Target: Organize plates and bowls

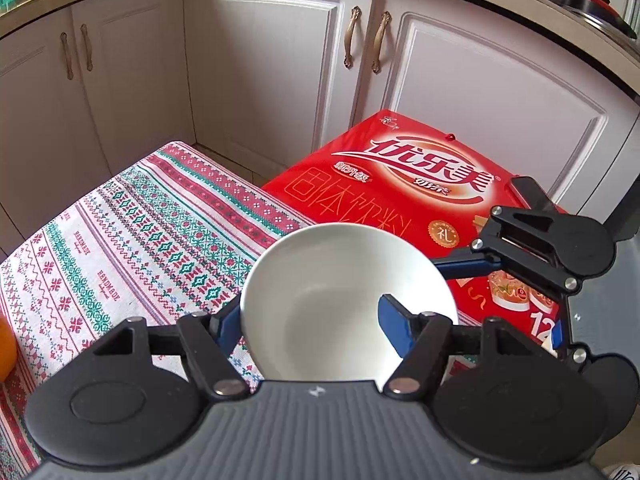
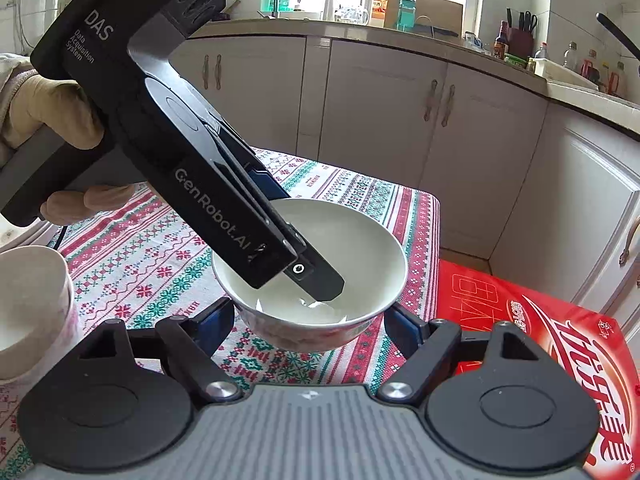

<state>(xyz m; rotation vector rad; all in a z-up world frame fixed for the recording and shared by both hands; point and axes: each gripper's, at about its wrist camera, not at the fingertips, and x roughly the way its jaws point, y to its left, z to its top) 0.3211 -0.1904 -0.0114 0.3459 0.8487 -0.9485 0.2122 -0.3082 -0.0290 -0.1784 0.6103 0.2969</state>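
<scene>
A white bowl sits held above the patterned tablecloth. My left gripper is shut on the bowl's rim, one blue finger outside at the left and one inside. In the right wrist view the same bowl sits between my right gripper's spread blue fingers, which flank it without clearly touching. The left gripper reaches down into the bowl from the upper left. The right gripper also shows in the left wrist view, beside the bowl's right rim.
A red printed box lies right of the cloth-covered table, also in the right wrist view. Another white bowl stands at the left. An orange sits at the left edge. White cabinets stand behind.
</scene>
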